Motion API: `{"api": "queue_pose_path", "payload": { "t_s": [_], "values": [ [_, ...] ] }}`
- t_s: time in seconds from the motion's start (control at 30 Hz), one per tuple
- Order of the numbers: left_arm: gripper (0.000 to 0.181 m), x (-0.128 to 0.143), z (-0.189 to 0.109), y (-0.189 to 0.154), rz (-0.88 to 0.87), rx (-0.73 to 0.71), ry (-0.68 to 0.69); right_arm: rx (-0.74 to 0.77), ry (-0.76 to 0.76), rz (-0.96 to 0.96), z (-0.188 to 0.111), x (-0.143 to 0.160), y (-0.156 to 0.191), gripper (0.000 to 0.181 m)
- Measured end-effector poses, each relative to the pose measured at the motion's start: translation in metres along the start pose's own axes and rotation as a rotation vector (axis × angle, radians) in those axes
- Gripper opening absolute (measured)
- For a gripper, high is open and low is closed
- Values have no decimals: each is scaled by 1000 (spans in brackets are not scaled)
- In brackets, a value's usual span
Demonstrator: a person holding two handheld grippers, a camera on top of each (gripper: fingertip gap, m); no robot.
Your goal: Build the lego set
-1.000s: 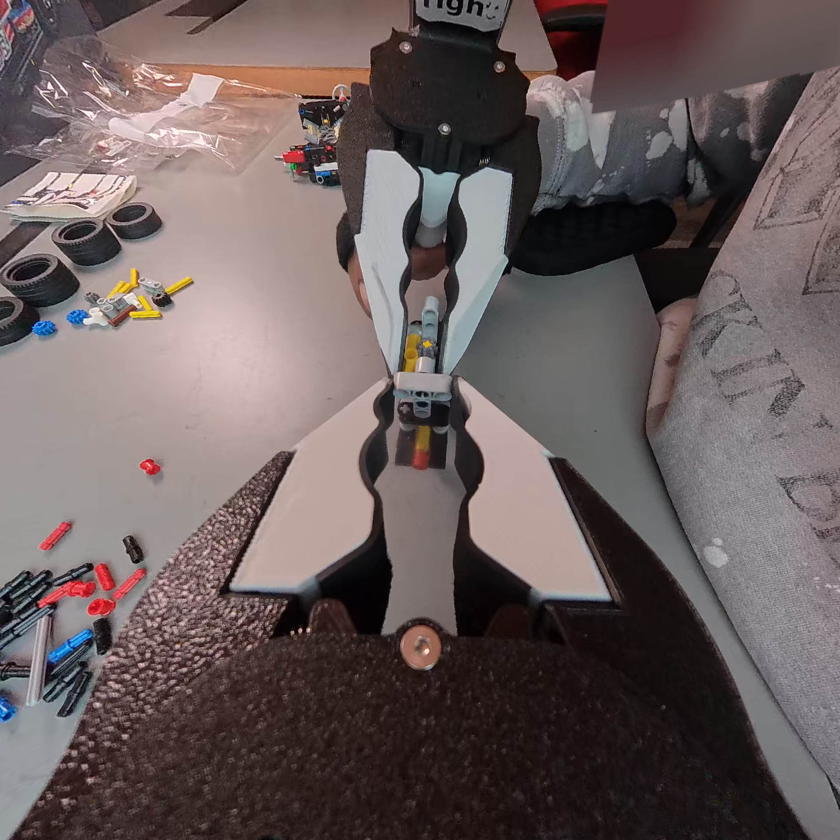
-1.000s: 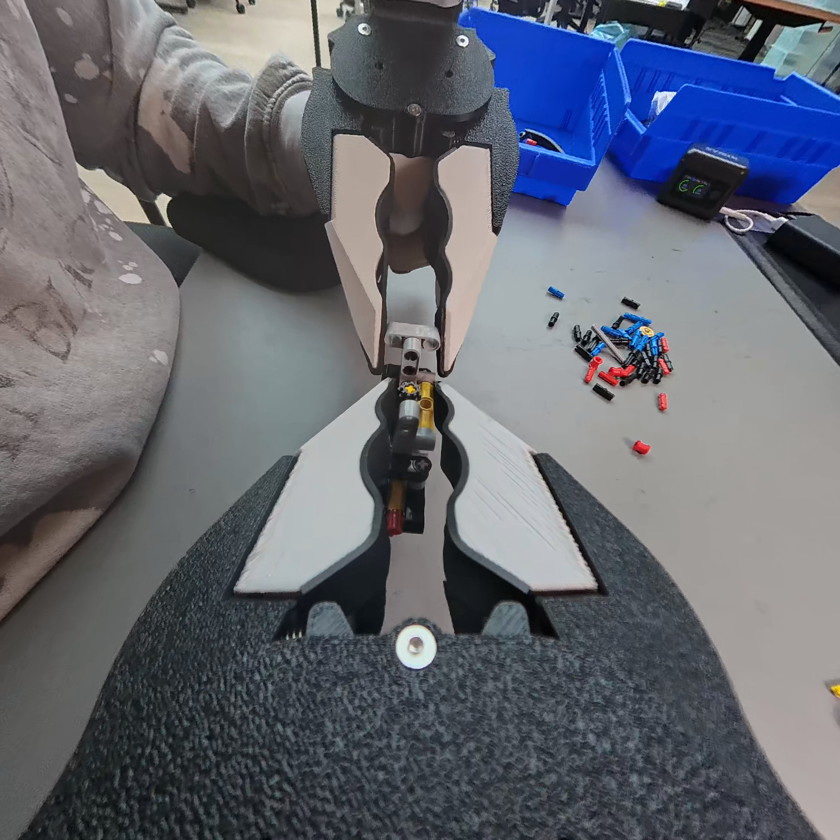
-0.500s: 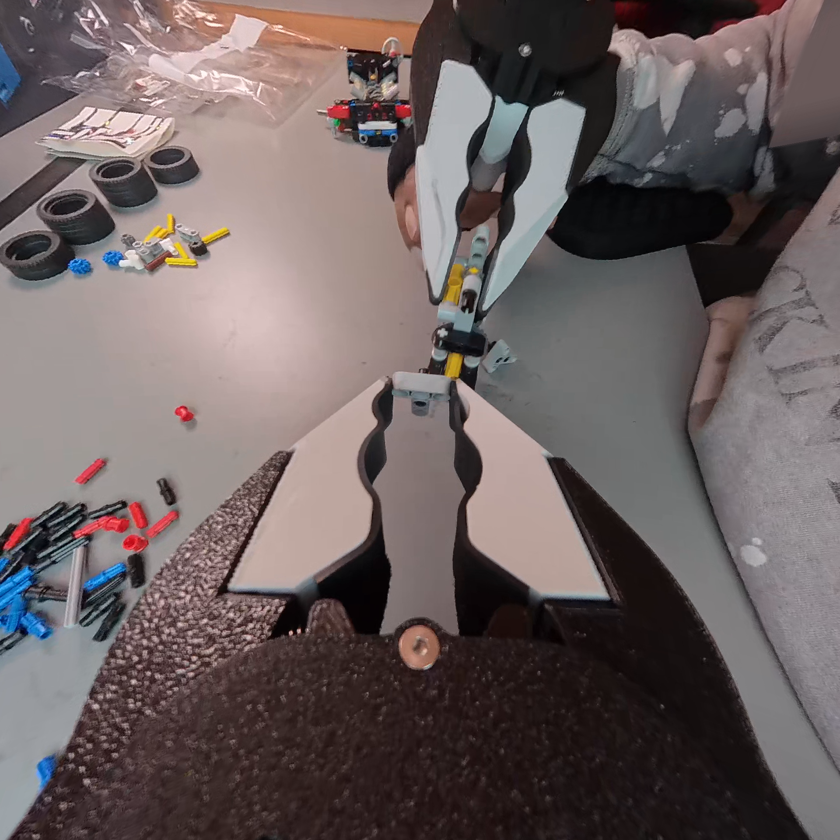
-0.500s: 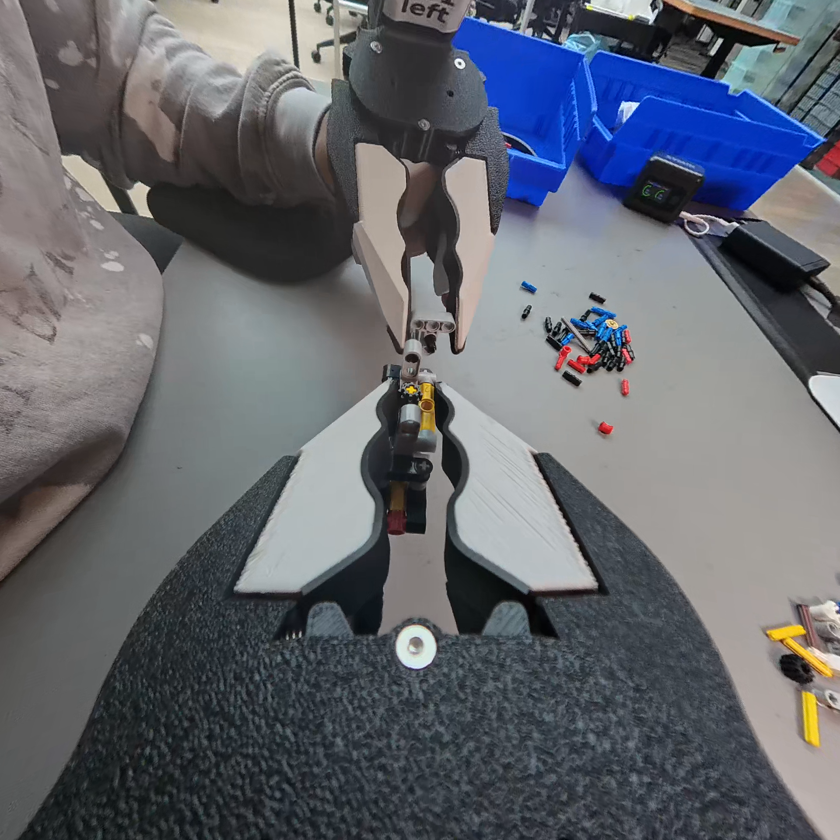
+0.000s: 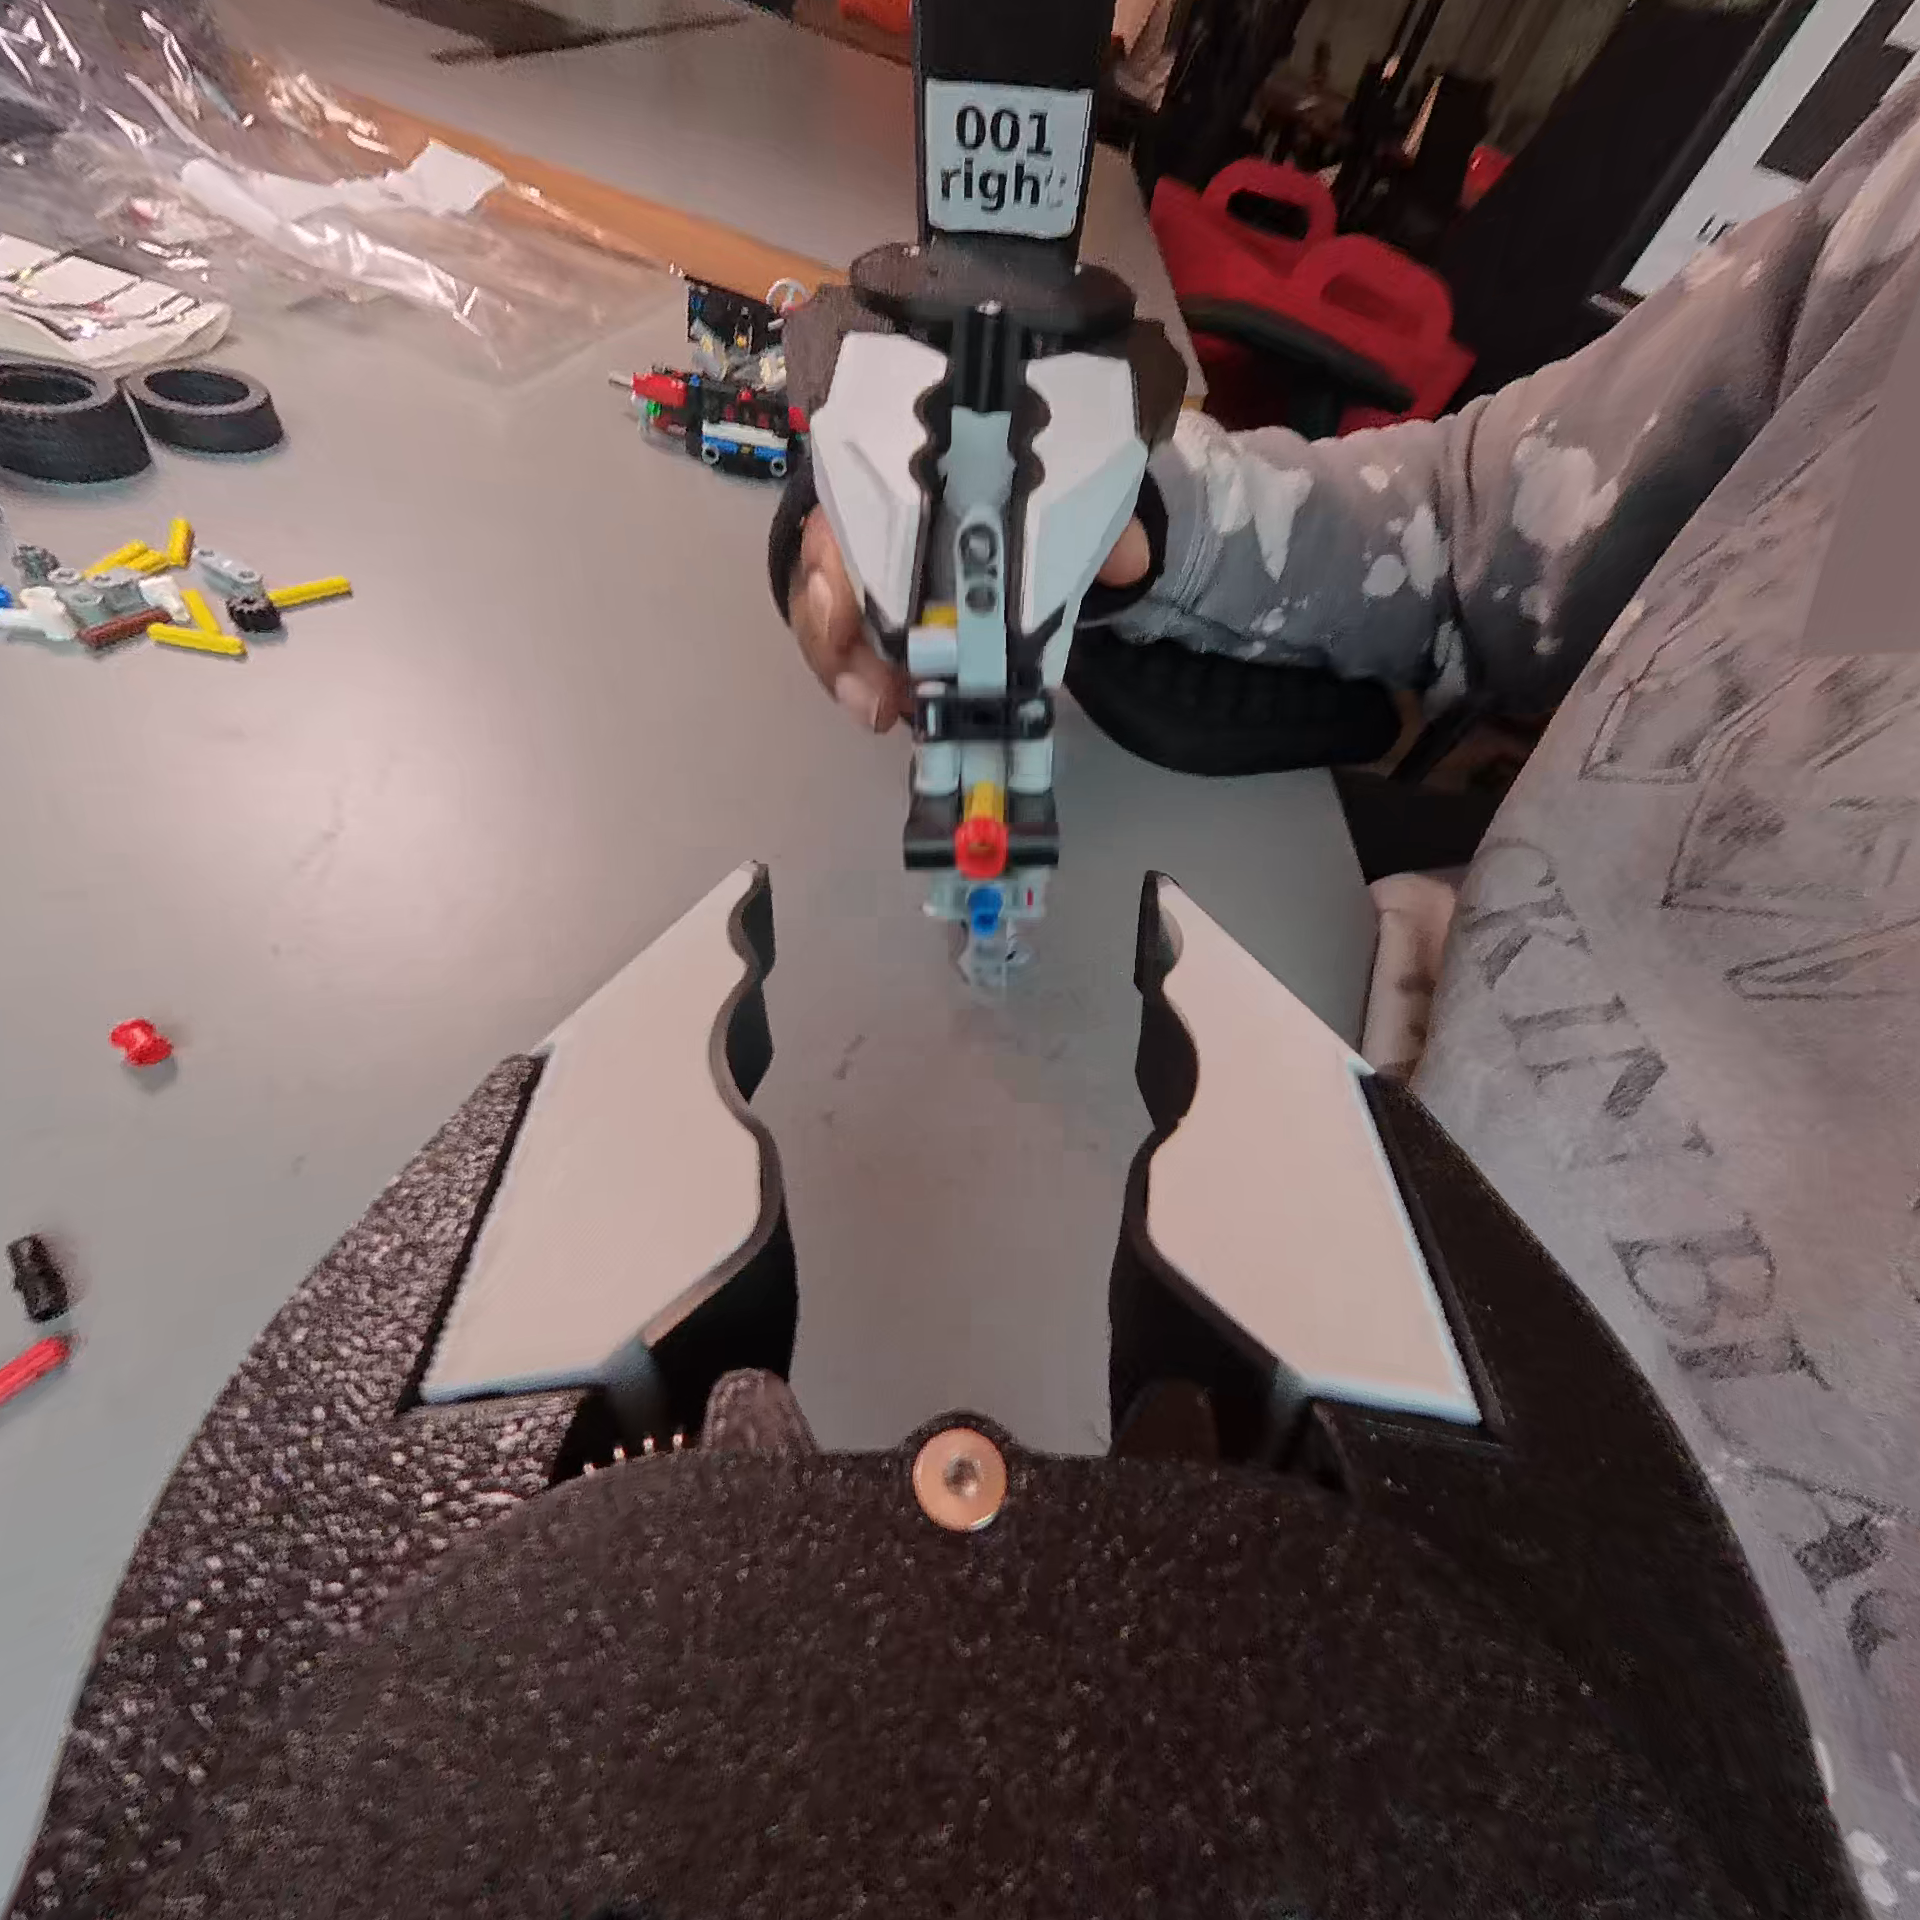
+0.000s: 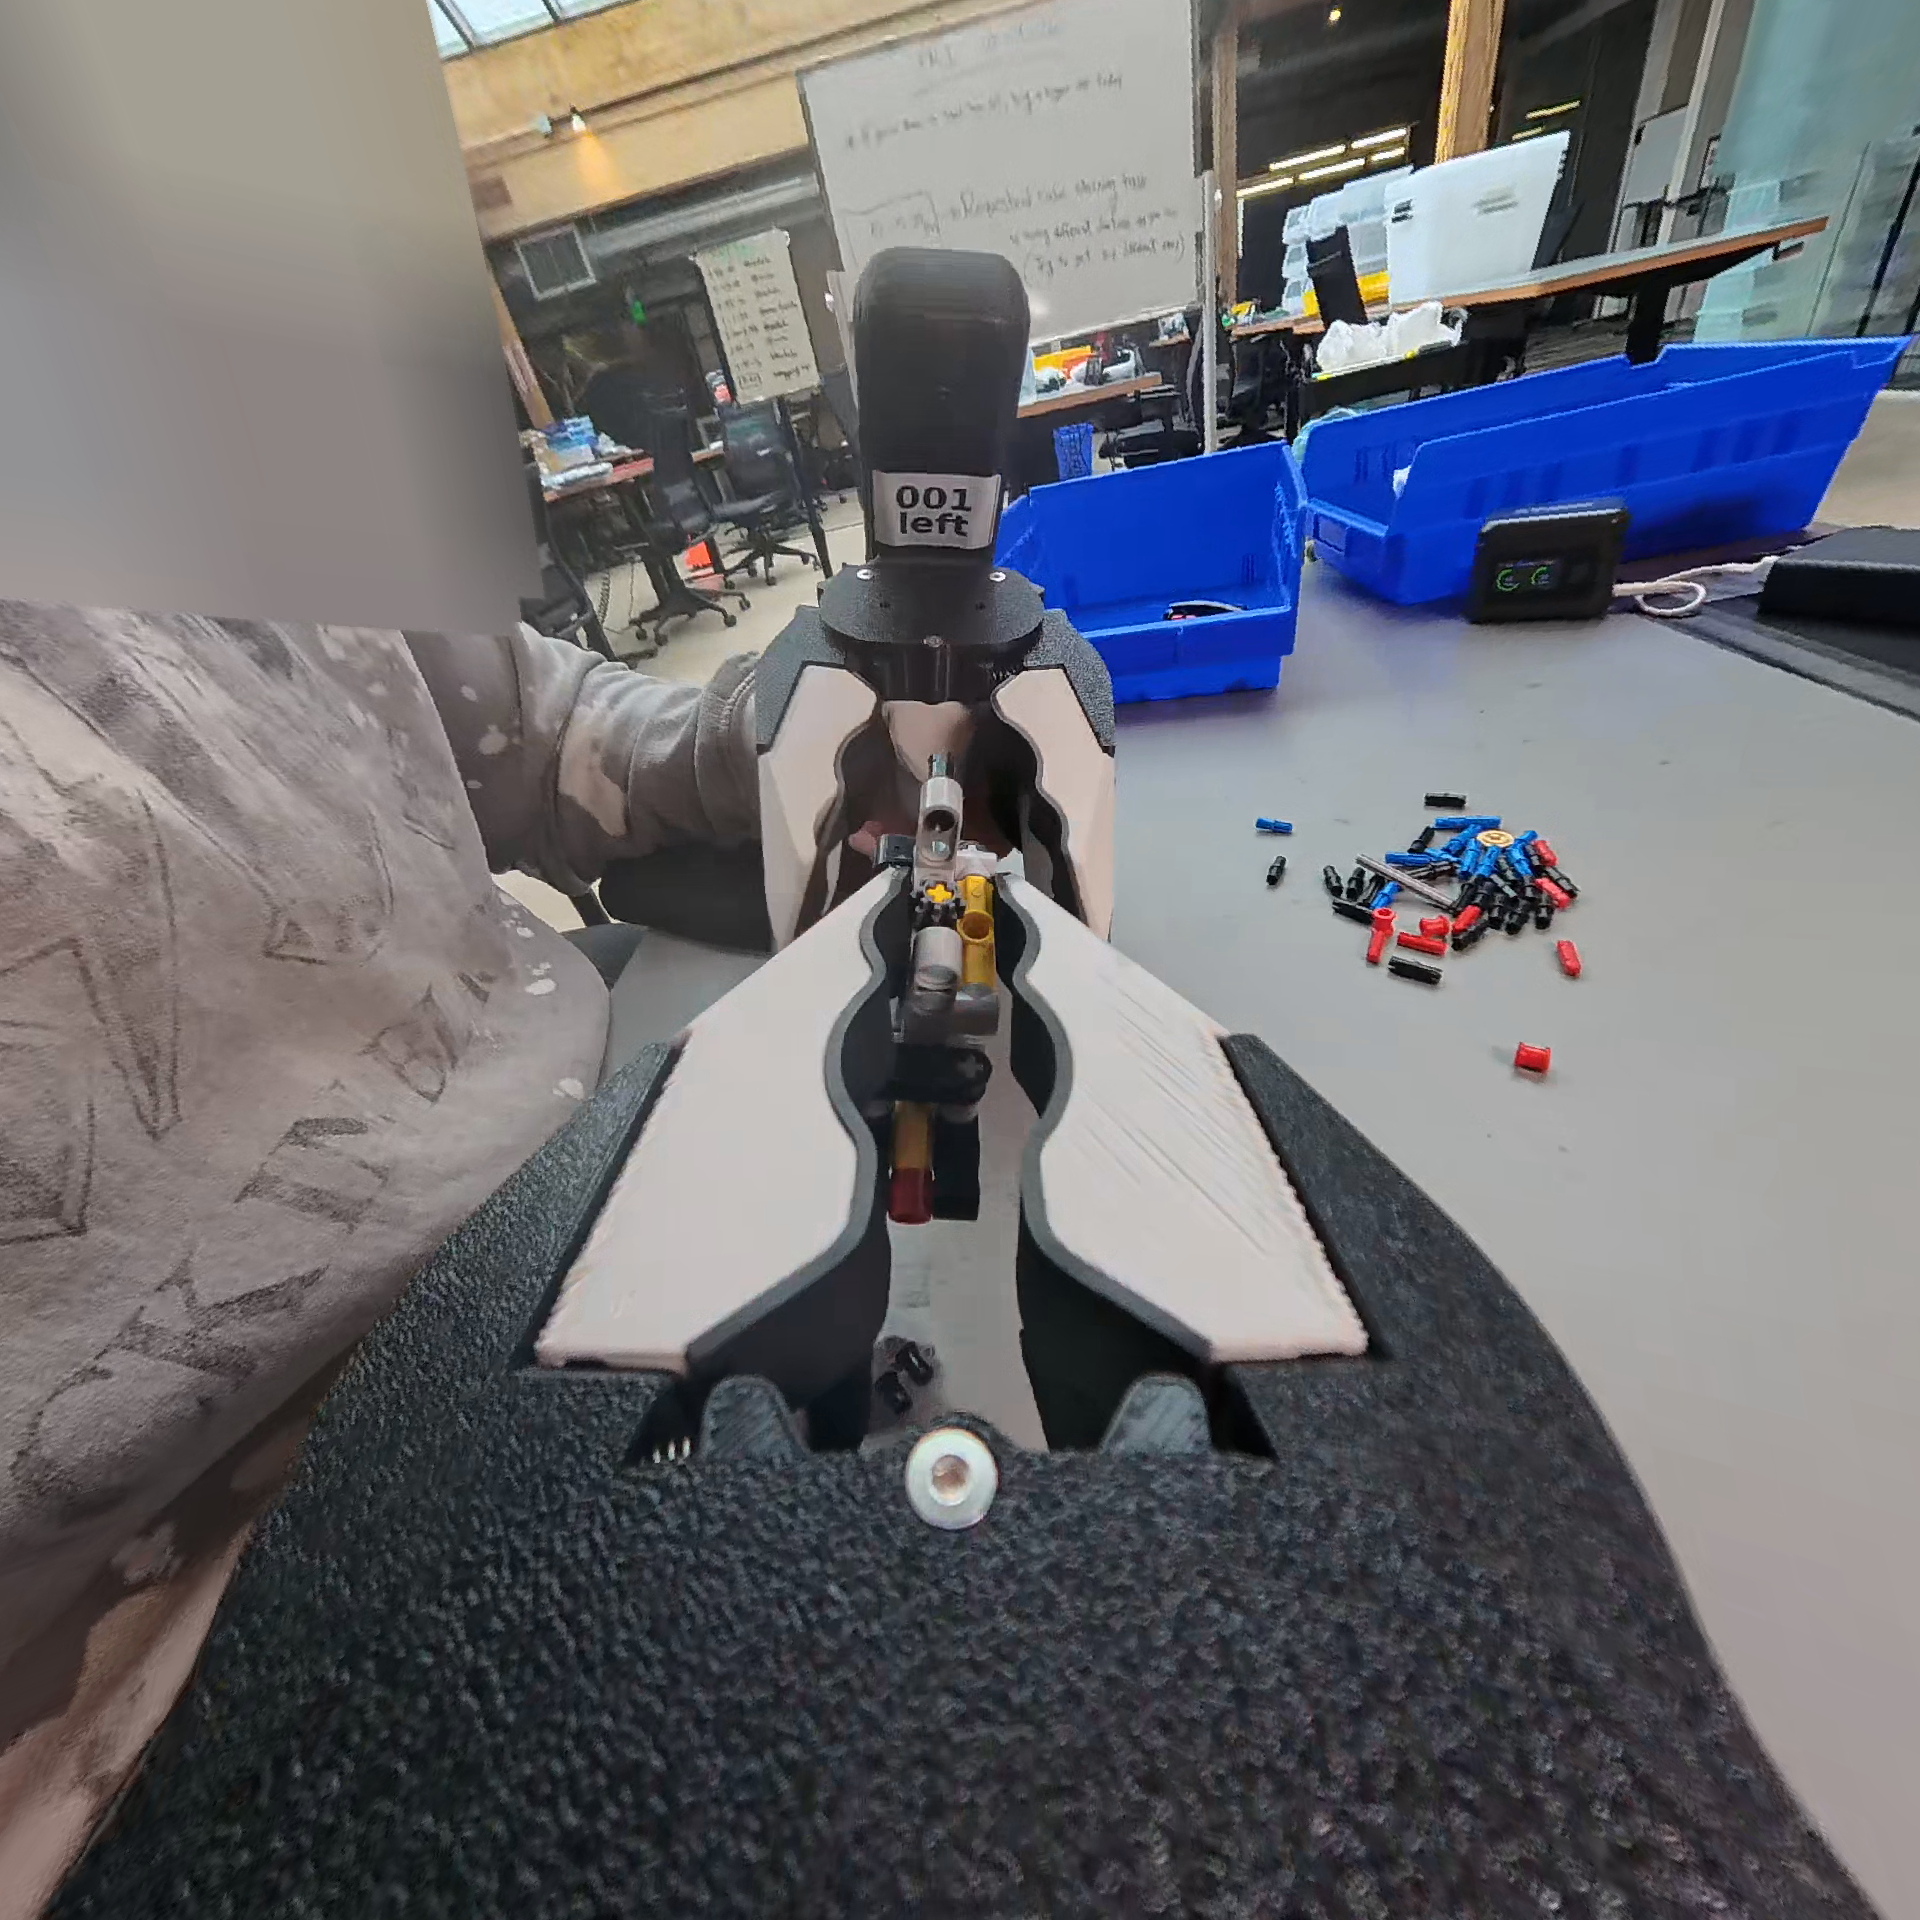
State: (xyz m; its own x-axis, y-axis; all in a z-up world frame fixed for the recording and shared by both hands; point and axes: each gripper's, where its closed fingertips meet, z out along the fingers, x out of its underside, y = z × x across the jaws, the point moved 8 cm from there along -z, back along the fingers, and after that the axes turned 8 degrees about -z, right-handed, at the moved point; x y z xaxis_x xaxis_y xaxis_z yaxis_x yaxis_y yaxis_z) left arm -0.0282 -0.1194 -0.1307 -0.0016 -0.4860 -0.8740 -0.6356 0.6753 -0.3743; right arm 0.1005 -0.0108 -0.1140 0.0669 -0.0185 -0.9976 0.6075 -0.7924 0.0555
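A: Status? Where's the sub-assembly?

B: Right claw (image 6: 940, 894) is clamped on the Technic sub-assembly (image 6: 940, 997), held up over the worktop (image 5: 416, 831). In the left wrist view its red axle end (image 5: 977, 842) points back at my left claw (image 5: 954, 894), whose fingers stand wide apart w/ nothing between them. A grey beam w/ blue pin (image 5: 987, 899) sits at its near tip.

A: How will it handle?

B: Light, stiff plastic, but I reckon the pin joints are weak: twist it & bits pop off. Smooth too, so it may slip in the pads.

A: Where to grab?

B: I'd take the black cross-piece (image 5: 982, 717) or grey body, not the thin lift-arm (image 6: 940, 821) sticking out. Squeeze across flat faces, push along the axle.

A: Spares?

B: Pin pile (image 6: 1455, 883) far right of the right wrist view; tyres (image 5: 197, 410) & yellow axles (image 5: 197, 634) far left of the left wrist view.
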Motion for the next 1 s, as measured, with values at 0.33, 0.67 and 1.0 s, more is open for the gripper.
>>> {"api": "queue_pose_path", "payload": {
  "t_s": [0.33,0.67,1.0],
  "values": [
    [31,0,12,-9,38,0,57,-8,98,-106,12,0,12,14],
    [31,4,13,-12,118,-38,125,-17,239,-141,9,8,10,12],
    [31,8,12,-12,132,-65,179,-21,219,-120,14,11,9,10]
  ]
}}
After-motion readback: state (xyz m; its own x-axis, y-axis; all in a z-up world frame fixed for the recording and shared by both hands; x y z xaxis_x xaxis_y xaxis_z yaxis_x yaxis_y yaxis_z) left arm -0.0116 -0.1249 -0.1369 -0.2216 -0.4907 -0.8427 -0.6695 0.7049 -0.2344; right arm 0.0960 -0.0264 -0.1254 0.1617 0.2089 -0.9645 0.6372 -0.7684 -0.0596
